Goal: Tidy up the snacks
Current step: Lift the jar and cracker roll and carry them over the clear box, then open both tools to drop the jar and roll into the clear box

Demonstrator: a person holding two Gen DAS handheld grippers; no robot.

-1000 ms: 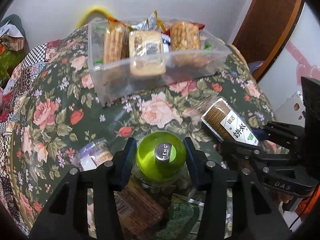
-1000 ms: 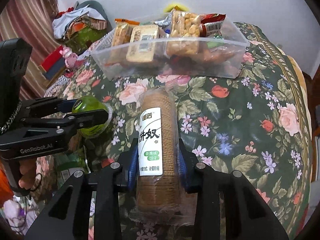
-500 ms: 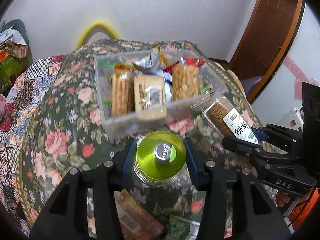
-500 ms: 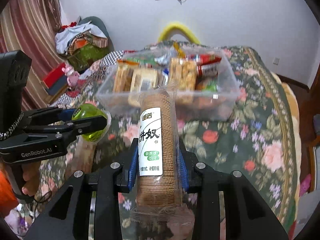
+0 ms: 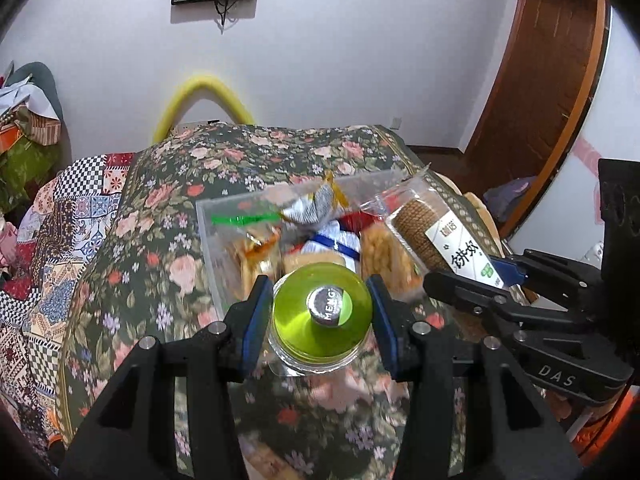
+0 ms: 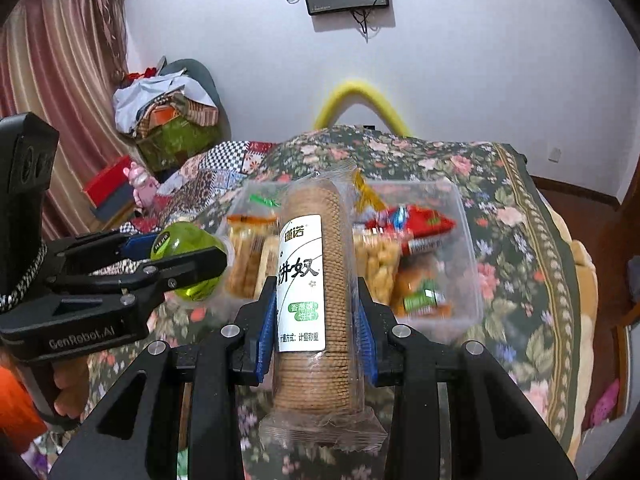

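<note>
My left gripper (image 5: 320,312) is shut on a clear jar with a green lid (image 5: 322,308) and holds it in the air just before the clear plastic bin (image 5: 206,240). My right gripper (image 6: 316,320) is shut on a long sleeve of round biscuits (image 6: 316,280) with a white label, held over the bin's near edge (image 6: 466,248). The bin sits on the floral bed cover and holds several snack packs. The jar shows at the left in the right wrist view (image 6: 188,260); the biscuit sleeve shows at the right in the left wrist view (image 5: 436,236).
The floral bed cover (image 5: 168,208) spreads around the bin. A patchwork quilt (image 5: 60,220) lies at the left. A yellow curved tube (image 6: 360,96) stands behind the bed. Piled bags and boxes (image 6: 168,120) sit at the far left. A wooden door (image 5: 544,80) is at the right.
Both grippers have risen and moved toward the bin with their loads. The bin now lies lower in both views and its inside shows from above.
</note>
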